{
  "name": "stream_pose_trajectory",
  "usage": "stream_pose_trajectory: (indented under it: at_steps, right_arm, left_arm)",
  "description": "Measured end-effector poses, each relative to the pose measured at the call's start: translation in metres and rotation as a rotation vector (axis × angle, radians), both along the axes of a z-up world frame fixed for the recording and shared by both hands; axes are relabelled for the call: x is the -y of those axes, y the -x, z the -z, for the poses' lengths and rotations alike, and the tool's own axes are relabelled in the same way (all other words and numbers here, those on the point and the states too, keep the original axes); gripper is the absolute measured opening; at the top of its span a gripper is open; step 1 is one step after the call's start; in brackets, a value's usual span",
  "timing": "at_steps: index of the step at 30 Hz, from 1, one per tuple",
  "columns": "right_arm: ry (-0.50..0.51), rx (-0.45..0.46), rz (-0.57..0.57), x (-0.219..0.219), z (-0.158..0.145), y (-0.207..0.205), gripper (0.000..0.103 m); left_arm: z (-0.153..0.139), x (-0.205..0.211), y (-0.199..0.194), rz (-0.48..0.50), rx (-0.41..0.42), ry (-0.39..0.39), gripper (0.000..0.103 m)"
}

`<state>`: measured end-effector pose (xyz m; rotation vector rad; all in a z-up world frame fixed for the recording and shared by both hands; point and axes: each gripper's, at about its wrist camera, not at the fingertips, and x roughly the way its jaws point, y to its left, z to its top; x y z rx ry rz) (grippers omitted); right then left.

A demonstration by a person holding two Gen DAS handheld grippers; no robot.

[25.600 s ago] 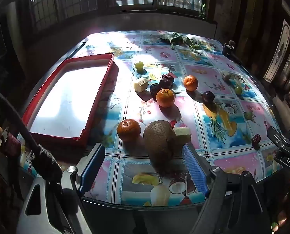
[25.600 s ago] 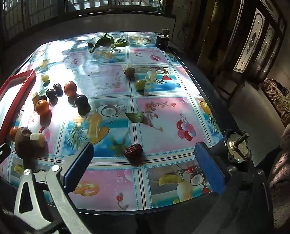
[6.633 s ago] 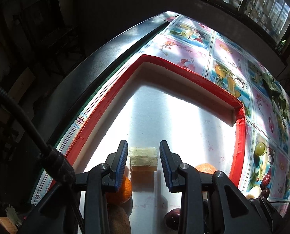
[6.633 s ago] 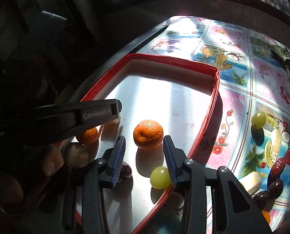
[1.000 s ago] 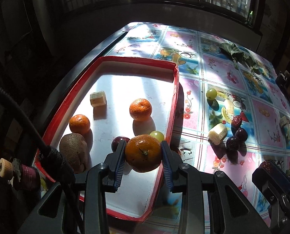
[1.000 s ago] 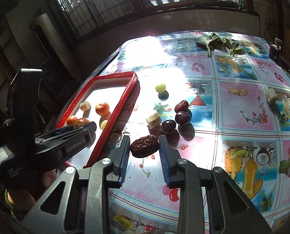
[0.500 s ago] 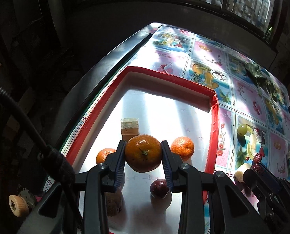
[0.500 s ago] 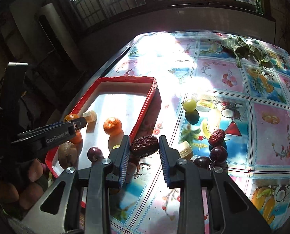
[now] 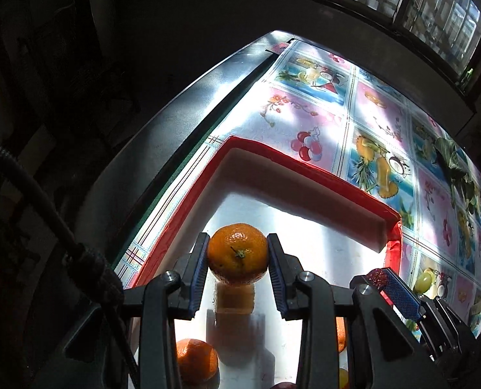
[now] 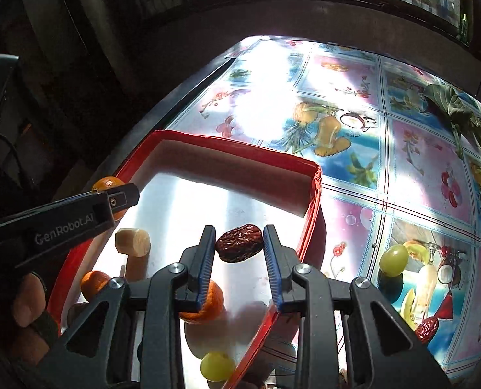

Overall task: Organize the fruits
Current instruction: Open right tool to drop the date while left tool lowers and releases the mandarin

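My left gripper [image 9: 237,256] is shut on an orange [image 9: 237,253] and holds it above the red-rimmed white tray [image 9: 308,171], near its far left part. My right gripper [image 10: 239,243] is shut on a dark red date [image 10: 239,243] and holds it over the tray [image 10: 314,188], near its right rim. In the tray lie a banana piece [image 10: 132,242], two oranges [image 10: 204,304] [image 10: 93,283] and a green grape [image 10: 217,366]. The left gripper shows in the right wrist view [image 10: 117,201], and the right gripper's tip with the date shows in the left wrist view [image 9: 386,283].
On the fruit-print tablecloth [image 10: 418,162] right of the tray lie a green grape [image 10: 393,260], another date [image 10: 427,330] and green leaves [image 10: 451,103] at the far end. The table's dark left edge [image 9: 188,97] runs close beside the tray.
Both grippers have moved forward over the tray with their fruit still held. The left one has gone toward the tray's far left, the right one from the tablecloth to over the tray.
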<state>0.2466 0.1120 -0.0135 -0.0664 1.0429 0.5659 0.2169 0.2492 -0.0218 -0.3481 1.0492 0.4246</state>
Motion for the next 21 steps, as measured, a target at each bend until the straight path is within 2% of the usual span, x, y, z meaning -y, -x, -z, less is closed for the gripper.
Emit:
stream_pose_trajectory:
  at_steps: [8,12,15,17,21]
  right_arm:
    - [0.026,-0.031,-0.021,-0.009,0.018,-0.009,0.032]
    - [0.044,-0.022,-0.04,-0.013,0.019,-0.008,0.032]
    - [0.032,-0.022,-0.045,-0.012,0.017,-0.006,0.038]
    - [0.02,-0.017,-0.037,-0.009,0.014,-0.004,0.046]
    - [-0.009,0.002,-0.026,0.005,0.0,0.004,0.047]
  left_arm:
    - [0.028,0.001,-0.017,0.015,-0.082,0.006,0.034]
    - [0.029,0.003,-0.02,0.015,-0.104,-0.006,0.035]
    - [0.028,0.0,-0.017,0.002,-0.104,0.0,0.035]
    - [0.026,-0.002,-0.014,-0.01,-0.102,0.009,0.036]
    - [0.014,-0.004,-0.001,-0.027,-0.072,0.028,0.036]
